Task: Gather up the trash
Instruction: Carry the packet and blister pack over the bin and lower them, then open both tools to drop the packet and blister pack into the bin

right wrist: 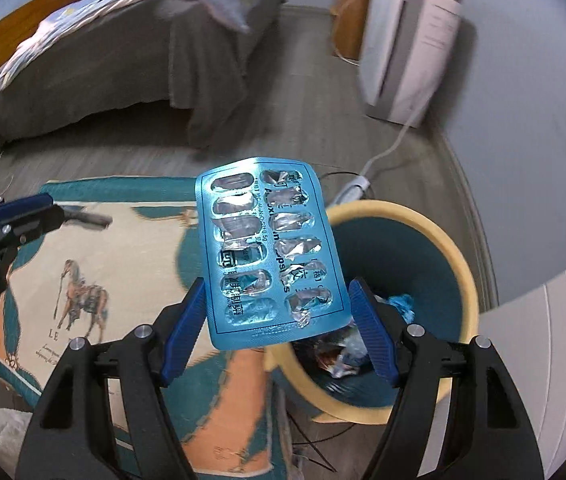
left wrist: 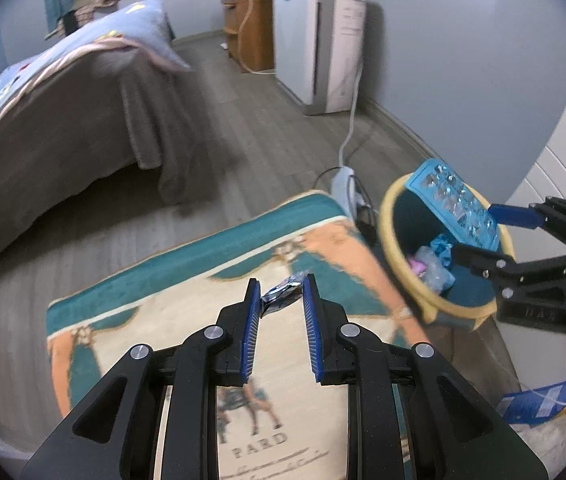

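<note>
A right gripper [right wrist: 279, 332], its blue-padded jaws spread wide, clasps an emptied blue blister pack [right wrist: 267, 252] by its two long edges and holds it over the near rim of a waste bin [right wrist: 459, 264], teal inside with a pale yellow lip. The pack tilts up and away from the fingers, its foil pockets torn open. Beneath it, crumpled wrappers [right wrist: 347, 356] in blue, white and pink already lie in the bottom of the bin.

To the left of the bin, a left gripper [left wrist: 281, 292] hangs above a rug [left wrist: 187, 280], its jaws drawn close and pinching a small crumpled piece of silvery foil [left wrist: 283, 296] at the very tips of its pads. From this gripper's own camera the bin [left wrist: 393, 240] stands just off the rug's right corner, with the blister pack [left wrist: 455, 204] leaning across its mouth.

The rug, cream at the centre with teal and orange borders, carries a print of a horse and rider [right wrist: 79, 300]. Behind the bin, a white power strip [left wrist: 343, 184] lies on the grey plank floor [left wrist: 243, 140], its cord running back to a tall white appliance [left wrist: 319, 40] against the wall. Farther from the bin, across the floor, a bed [left wrist: 63, 92] draped in grey, with a pale blue quilt, fills the left of the room. A wooden cabinet [left wrist: 251, 28] stands beside the appliance.
</note>
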`<act>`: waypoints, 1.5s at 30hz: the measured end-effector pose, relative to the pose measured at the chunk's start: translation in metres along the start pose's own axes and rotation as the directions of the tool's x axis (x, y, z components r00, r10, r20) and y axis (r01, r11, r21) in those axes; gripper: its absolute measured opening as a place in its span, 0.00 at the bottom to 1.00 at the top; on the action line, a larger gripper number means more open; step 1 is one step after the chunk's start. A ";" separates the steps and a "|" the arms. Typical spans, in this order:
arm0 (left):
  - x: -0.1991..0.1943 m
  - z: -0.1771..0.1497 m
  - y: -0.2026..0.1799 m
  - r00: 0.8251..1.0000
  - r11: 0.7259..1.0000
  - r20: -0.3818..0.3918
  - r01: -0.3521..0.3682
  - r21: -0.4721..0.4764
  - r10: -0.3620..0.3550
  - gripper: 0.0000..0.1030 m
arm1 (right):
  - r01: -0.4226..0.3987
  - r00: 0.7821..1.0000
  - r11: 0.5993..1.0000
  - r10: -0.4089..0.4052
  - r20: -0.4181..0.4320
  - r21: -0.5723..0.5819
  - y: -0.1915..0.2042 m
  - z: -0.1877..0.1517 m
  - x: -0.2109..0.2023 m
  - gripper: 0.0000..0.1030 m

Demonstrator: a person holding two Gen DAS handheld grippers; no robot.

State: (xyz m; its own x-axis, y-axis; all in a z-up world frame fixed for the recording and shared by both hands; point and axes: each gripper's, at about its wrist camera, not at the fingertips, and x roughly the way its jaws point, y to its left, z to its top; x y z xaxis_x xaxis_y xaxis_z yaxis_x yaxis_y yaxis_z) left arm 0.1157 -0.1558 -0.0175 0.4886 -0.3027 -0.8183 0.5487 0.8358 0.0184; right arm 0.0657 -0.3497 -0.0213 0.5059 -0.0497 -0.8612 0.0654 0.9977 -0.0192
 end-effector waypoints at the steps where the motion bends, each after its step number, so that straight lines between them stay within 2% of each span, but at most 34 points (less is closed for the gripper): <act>1: 0.001 0.001 -0.005 1.000 1.000 0.000 0.001 0.006 -0.001 0.22 | 0.005 1.000 1.000 -0.005 -0.002 0.010 -0.005 -0.002 0.000 0.68; 14: 0.041 0.021 -0.089 0.995 0.988 -0.033 0.099 0.114 -0.096 0.15 | 0.107 0.992 0.974 -0.092 -0.086 0.200 -0.104 -0.019 0.019 0.68; 17: 0.053 0.022 -0.103 0.997 0.986 -0.041 0.064 0.152 -0.058 0.15 | 0.112 0.990 0.966 -0.089 -0.106 0.232 -0.117 -0.022 0.025 0.68; 19: 0.066 0.020 -0.099 0.997 0.988 -0.072 0.028 0.150 -0.018 0.16 | 0.105 0.991 0.963 -0.080 -0.111 0.249 -0.123 -0.023 0.029 0.68; 22: 0.094 0.012 -0.076 0.988 0.995 -0.155 -0.009 0.100 0.025 0.47 | 0.086 0.992 0.966 -0.060 -0.113 0.243 -0.121 -0.022 0.031 0.68; 24: 0.107 0.007 -0.053 0.981 0.999 -0.191 -0.033 0.043 0.040 0.47 | 0.085 0.991 0.971 -0.059 -0.118 0.225 -0.119 -0.022 0.033 0.68; 26: 0.115 0.005 -0.030 0.975 0.998 -0.221 -0.019 -0.060 0.005 0.47 | 0.079 0.991 0.970 -0.052 -0.120 0.230 -0.121 -0.021 0.036 0.68; 28: 0.120 0.002 -0.019 0.972 0.995 -0.233 -0.011 -0.104 -0.013 0.47 | 0.068 0.992 0.967 -0.039 -0.123 0.246 -0.123 -0.021 0.038 0.68; 32: 0.133 -0.006 -0.020 0.963 0.997 -0.268 -0.012 -0.073 -0.008 0.56 | 0.061 0.991 0.970 -0.030 -0.133 0.235 -0.120 -0.020 0.045 0.68; 37: 0.152 -0.013 -0.023 0.955 0.996 -0.292 -0.072 -0.052 0.054 0.67 | 0.052 0.990 0.973 -0.021 -0.138 0.225 -0.115 -0.019 0.048 0.68; 42: 0.167 -0.019 -0.020 0.946 0.996 -0.316 -0.088 -0.027 0.075 0.67 | 0.048 0.991 0.976 -0.020 -0.135 0.211 -0.112 -0.017 0.047 0.68; 44: 0.169 -0.019 -0.018 0.947 0.998 -0.313 -0.070 -0.008 0.064 0.63 | 0.048 0.991 0.977 -0.020 -0.136 0.208 -0.112 -0.018 0.047 0.68; 45: 0.170 -0.020 -0.018 0.949 0.999 -0.313 -0.048 -0.007 0.043 0.56 | 0.049 0.991 0.977 -0.020 -0.135 0.209 -0.112 -0.018 0.047 0.68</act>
State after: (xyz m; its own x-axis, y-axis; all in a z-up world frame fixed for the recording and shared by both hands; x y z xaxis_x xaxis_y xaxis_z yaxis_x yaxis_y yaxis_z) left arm 0.1755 -0.2130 -0.1680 0.2752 -0.1078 -0.9553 0.5199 0.8526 0.0535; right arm 0.0666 -0.4633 -0.0690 0.3832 -0.0632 -0.9215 0.2681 0.9623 0.0455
